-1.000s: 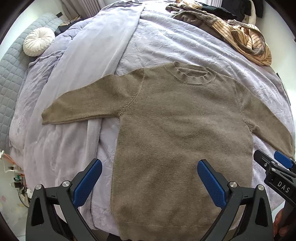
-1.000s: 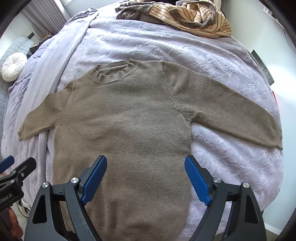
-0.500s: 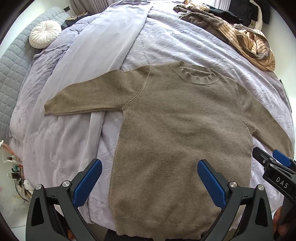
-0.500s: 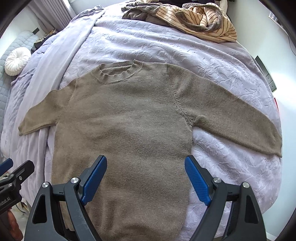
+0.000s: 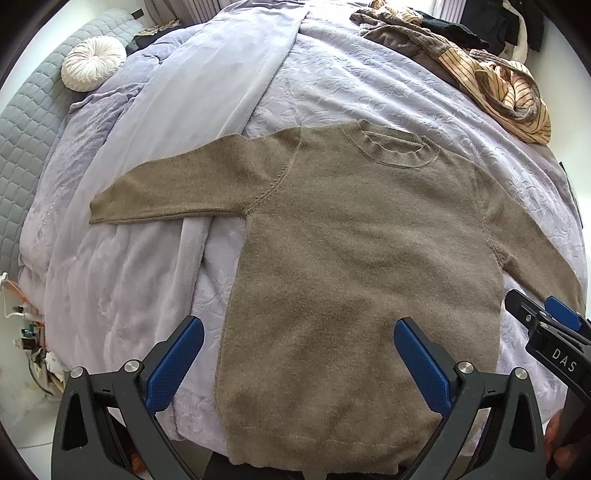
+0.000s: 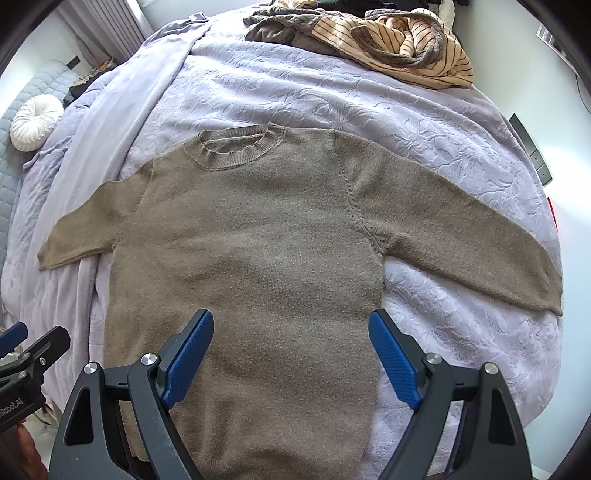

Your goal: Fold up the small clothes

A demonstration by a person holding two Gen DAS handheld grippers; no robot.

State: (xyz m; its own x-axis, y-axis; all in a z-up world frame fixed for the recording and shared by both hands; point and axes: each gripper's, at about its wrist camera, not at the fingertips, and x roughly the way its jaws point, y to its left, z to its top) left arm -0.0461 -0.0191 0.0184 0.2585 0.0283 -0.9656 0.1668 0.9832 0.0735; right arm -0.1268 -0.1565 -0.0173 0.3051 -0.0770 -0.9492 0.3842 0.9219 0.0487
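Olive-brown knit sweater (image 5: 354, 266) lies flat on the lavender bed (image 5: 332, 85), sleeves spread, collar away. Left gripper (image 5: 298, 356) and right gripper (image 6: 291, 350) hover above its hem, jaws wide apart, empty. Striped clothes (image 6: 402, 48) are heaped beyond.

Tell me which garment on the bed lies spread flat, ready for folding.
The brown sweater, spread flat with both sleeves out. The striped garment and the other clothes beside it lie crumpled in a pile at the far edge.

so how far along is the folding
Done: the sweater lies flat on the bed, sleeves out. In hand: nothing; left claw and right claw hang open above its hem. Left: every fold, plus the clothes pile behind.
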